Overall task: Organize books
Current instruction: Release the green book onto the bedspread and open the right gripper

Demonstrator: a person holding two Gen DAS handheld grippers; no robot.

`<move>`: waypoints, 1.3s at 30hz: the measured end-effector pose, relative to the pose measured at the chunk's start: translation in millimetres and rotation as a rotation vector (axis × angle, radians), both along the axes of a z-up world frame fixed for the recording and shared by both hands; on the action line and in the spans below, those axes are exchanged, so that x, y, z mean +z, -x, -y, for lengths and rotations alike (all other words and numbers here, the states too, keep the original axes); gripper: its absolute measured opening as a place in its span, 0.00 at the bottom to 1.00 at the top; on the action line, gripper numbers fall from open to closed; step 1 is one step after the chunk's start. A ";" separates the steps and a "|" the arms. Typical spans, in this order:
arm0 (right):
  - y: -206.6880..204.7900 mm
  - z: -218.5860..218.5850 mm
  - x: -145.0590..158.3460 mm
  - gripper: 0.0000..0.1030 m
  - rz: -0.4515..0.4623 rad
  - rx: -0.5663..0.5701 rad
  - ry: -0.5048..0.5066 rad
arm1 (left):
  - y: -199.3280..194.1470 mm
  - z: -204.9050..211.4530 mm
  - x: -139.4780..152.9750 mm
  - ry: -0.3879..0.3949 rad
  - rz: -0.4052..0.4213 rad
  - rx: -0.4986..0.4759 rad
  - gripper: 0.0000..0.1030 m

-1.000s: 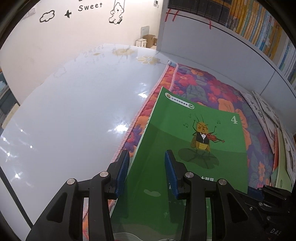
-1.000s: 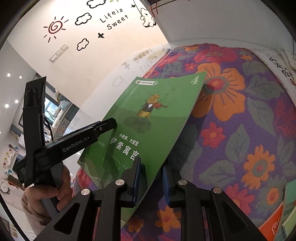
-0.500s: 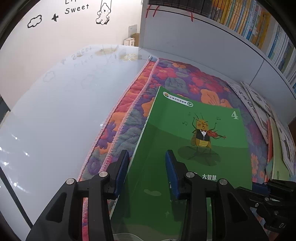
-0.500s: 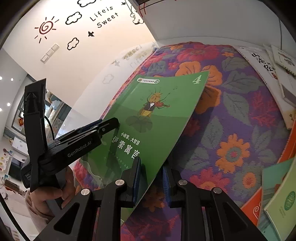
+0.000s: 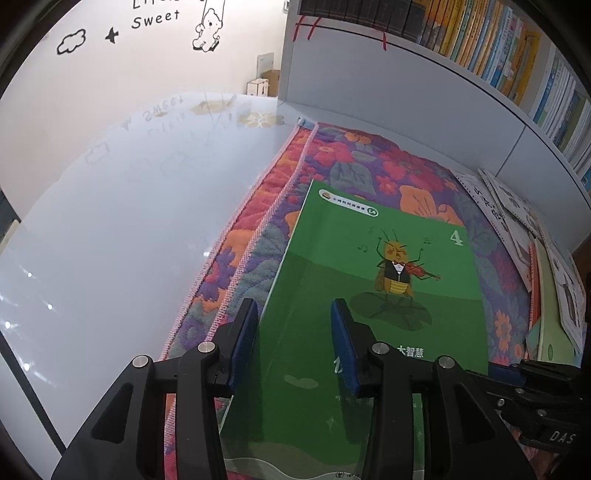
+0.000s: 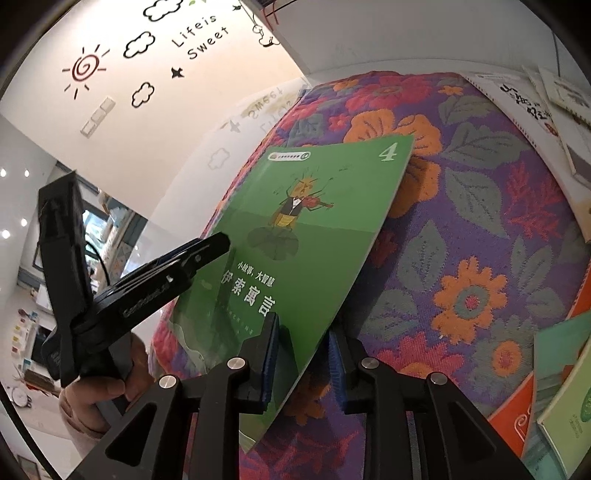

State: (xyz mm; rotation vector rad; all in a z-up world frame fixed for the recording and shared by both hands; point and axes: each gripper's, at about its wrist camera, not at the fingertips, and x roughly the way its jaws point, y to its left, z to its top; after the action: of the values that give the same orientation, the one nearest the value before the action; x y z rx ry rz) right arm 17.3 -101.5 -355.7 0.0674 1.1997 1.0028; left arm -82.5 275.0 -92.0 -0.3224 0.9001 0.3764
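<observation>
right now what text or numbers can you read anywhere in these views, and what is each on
"4": top corner of the green paperback book
"小故事, 大智慧" and "伊索寓言": same cover
"Lifeis Sweet": black sticker lettering on the cream wall
"DAS": black right gripper body, rest cut off
Left gripper's embossed brand: blurred
Book's oval badge, shelf spines: too small

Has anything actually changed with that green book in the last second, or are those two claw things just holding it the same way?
The right gripper has opened: its fingers were close on the green book's edge, now they are spread around it. The book has shifted a little farther over the flowered mat. The left gripper straddles the book's near-left edge as before, and the books at the mat's side have not moved.
</observation>
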 end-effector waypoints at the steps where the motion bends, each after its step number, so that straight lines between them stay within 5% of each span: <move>1: 0.1 -1.0 -0.4 0.25 0.007 0.003 0.003 | -0.5 -0.2 -0.9 -0.003 -0.005 0.002 0.38; 18: 4.5 -1.4 -1.3 0.27 0.026 0.005 -0.017 | 0.1 -4.9 -3.8 -0.012 -0.011 0.032 0.38; 22: -1.7 3.2 -0.8 0.27 -0.033 -0.009 -0.027 | 4.4 -5.5 2.9 -0.027 0.005 0.044 0.38; 28: -7.5 19.9 21.8 0.27 -0.022 -0.060 -0.031 | 9.9 -2.3 15.3 -0.016 0.044 0.037 0.38; 34: -11.5 68.2 68.4 0.28 0.047 -0.091 -0.088 | 2.3 15.4 37.0 0.045 0.087 0.003 0.38; 39: -31.3 159.2 108.9 0.31 0.148 -0.231 -0.078 | -33.8 69.4 75.2 0.027 0.120 -0.119 0.38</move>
State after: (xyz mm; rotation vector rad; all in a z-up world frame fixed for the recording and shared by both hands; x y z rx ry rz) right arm 48.6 -260.7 -246.8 0.1860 0.9932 0.8358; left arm -48.7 205.6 -16.9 -0.3108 0.8033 0.2327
